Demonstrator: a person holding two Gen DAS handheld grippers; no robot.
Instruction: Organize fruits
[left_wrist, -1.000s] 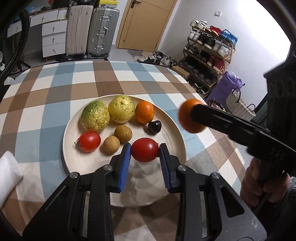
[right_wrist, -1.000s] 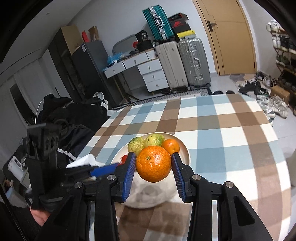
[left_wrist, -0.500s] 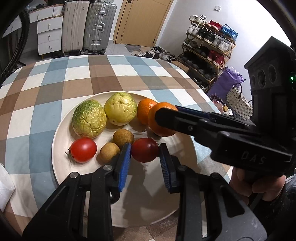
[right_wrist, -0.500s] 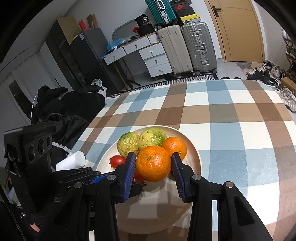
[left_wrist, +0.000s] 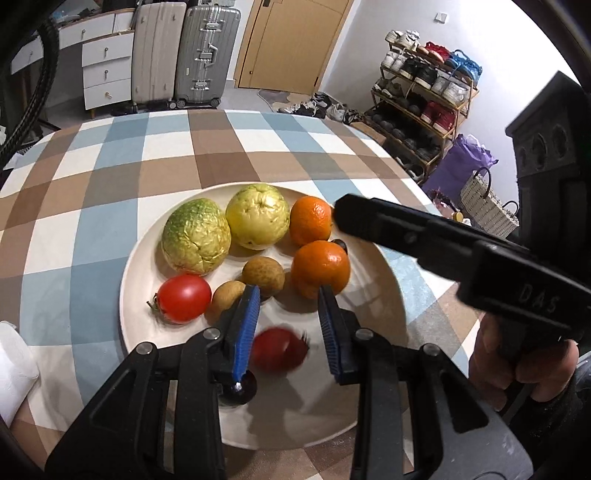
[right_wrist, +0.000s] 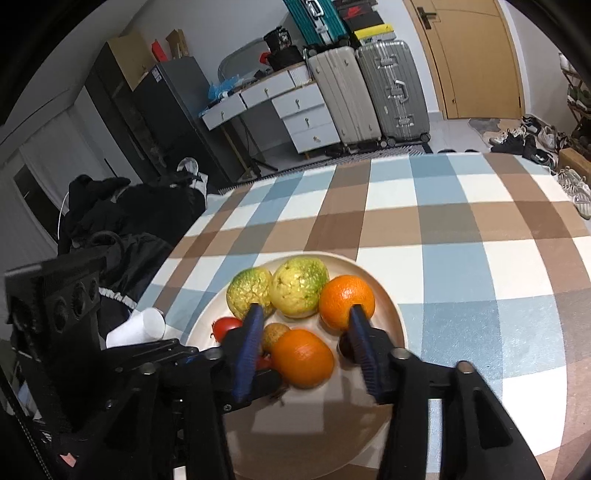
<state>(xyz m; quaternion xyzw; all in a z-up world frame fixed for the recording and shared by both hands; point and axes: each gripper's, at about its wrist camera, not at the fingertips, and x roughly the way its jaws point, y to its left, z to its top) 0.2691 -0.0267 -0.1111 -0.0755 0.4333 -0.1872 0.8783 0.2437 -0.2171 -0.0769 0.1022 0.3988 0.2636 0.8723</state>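
Orange (right_wrist: 302, 357) lies on plate (right_wrist: 397, 317) between opening right gripper (right_wrist: 303, 332); pads clear.

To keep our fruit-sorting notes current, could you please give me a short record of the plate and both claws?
plate: cream plate on checked tablecloth
right claw: jaws opening; near orange lies on the plate between them, pads apparently clear of it
left claw: blurred red tomato between its pads; grip unclear
other fruit: far orange, bumpy green fruit, yellow fruit, second tomato, small brown fruit
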